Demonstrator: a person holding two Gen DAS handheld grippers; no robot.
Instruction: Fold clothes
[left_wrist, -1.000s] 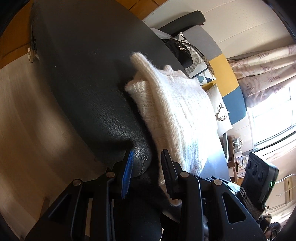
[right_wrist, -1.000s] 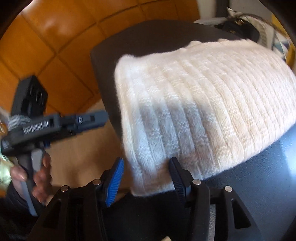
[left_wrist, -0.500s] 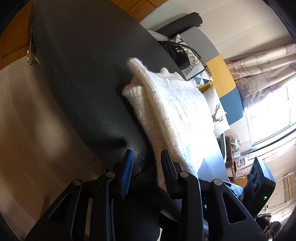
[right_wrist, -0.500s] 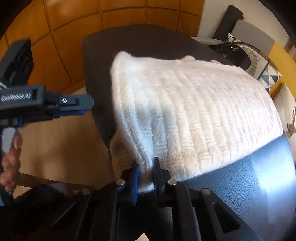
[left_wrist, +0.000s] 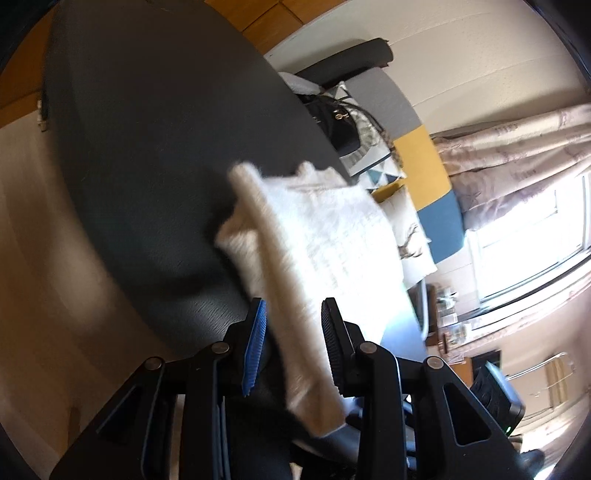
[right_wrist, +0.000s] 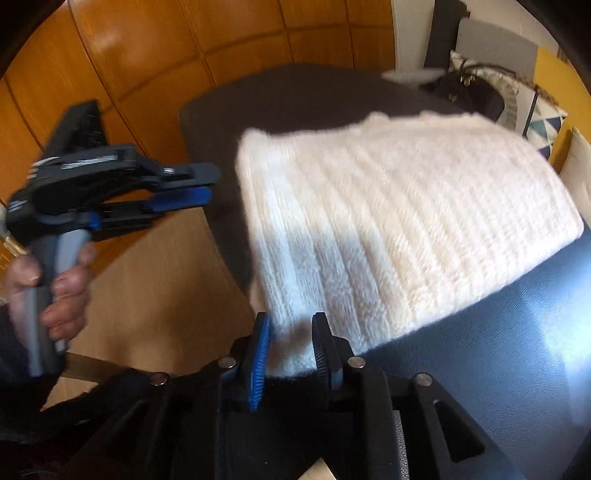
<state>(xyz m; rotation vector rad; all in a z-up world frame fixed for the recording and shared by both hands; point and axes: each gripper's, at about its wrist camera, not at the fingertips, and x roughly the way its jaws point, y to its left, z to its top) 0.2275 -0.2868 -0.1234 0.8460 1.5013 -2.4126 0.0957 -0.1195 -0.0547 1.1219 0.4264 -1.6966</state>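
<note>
**White knit sweater between both tools on the dark bench**

The folded white knit sweater (right_wrist: 399, 221) lay on the dark leather-look bench (right_wrist: 498, 350), stretching away ahead of my right tool (right_wrist: 290, 343) and off to its right. Its near corner hung down between that tool's fingers. The jaws were opening there, the knit sitting in the gap and still brushing the black pad, so I counted that tool as released rather than gripping.

In my left tool's view the sweater (left_wrist: 332, 240) ran forward and to the right, and its folded edge dropped through my left tool (left_wrist: 291, 332). The fabric lay against the black right-hand pad, with a gap showing beside the blue one; the picture was blurred, and I cannot tell whether it was clenched on the knit.

Seen from the right tool, the left tool (right_wrist: 184, 184) hovered to the left, off the bench's edge, my hand (right_wrist: 51, 291) wrapped round its grey handle.

Beyond the sweater a black handbag (right_wrist: 465, 92) sat at the bench's far side, patterned cushions (left_wrist: 406, 229) behind it. Orange wood panelling (right_wrist: 147, 55) rose to the far left, and curtains (left_wrist: 517, 155) hung by a bright window (left_wrist: 535, 240) to the right.
</note>
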